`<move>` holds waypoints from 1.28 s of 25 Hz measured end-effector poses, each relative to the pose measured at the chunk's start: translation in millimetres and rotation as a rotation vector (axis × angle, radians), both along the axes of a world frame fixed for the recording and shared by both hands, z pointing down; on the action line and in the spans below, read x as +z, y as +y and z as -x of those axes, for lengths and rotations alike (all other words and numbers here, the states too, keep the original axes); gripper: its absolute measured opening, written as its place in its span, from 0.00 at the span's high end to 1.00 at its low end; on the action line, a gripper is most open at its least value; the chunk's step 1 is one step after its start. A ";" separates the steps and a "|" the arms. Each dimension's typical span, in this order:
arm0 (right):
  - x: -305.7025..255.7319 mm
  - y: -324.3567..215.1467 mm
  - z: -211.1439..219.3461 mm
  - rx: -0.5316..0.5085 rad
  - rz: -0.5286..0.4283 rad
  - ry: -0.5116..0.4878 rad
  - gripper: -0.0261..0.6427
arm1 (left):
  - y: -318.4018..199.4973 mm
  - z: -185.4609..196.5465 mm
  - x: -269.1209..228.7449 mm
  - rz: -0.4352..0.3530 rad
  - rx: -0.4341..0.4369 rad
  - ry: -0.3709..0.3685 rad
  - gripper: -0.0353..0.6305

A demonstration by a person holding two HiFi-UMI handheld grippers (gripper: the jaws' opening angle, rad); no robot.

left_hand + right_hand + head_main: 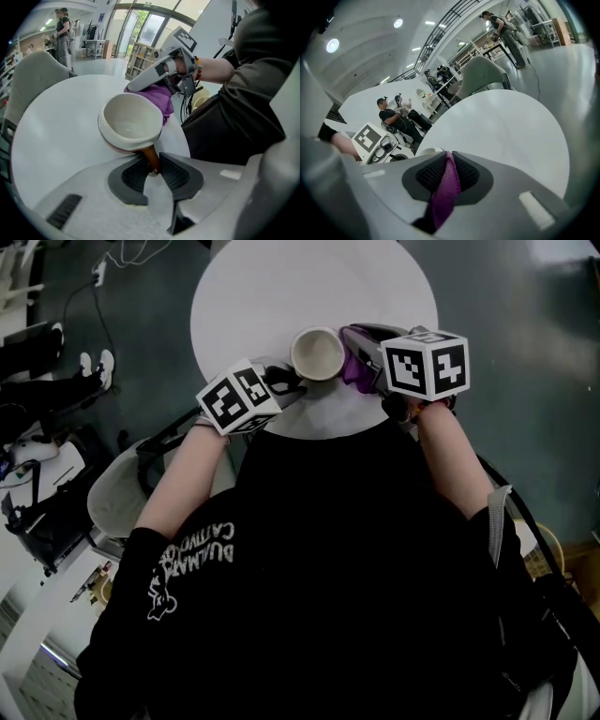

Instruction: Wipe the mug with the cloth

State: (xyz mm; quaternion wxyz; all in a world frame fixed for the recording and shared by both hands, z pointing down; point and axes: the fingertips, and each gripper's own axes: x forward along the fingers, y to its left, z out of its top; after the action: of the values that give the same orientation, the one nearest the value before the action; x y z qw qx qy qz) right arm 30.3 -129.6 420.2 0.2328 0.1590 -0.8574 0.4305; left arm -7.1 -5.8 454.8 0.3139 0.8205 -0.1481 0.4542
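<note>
At the near edge of the round white table (281,287), upper middle of the head view, I see the mug (317,353) with its mouth facing up and its pale inside showing bare. My left gripper (286,381) comes at it from the lower left of that frame, its marker cube (239,397) nearest the camera. In the left gripper view, low in the centre, the mug's brown handle (151,159) sits between the two ribbed dark pads. The jaws stand narrow and pinch it on both sides, so the mug is held by its handle alone. From these frames I cannot tell whether its base rests on the table or hangs just above it. My right gripper (361,357) reaches in from the right of the head view, just beside the mug. In its own view the jaws are drawn close on the purple cloth (446,187), a fold of it running up between the pads and trailing towards the bottom of the frame. Seen from the left gripper view, the cloth bunches under the right gripper's nose and touches the far side of the mug, upper centre of the picture. A pale chair (33,79) stands beyond the table at the left there.
</note>
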 end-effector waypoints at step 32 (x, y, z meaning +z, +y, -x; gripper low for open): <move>2.0 -7.0 47.4 -0.376 -0.218 0.227 0.90 | 2.2 3.9 0.0 0.056 -0.016 -0.008 0.84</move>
State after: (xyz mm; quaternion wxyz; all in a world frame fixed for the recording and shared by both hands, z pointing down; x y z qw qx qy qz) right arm -17.1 -136.6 422.3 0.3853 0.0683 -0.8817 0.2636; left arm -11.0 -3.6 454.9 0.3397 0.8085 -0.1431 0.4588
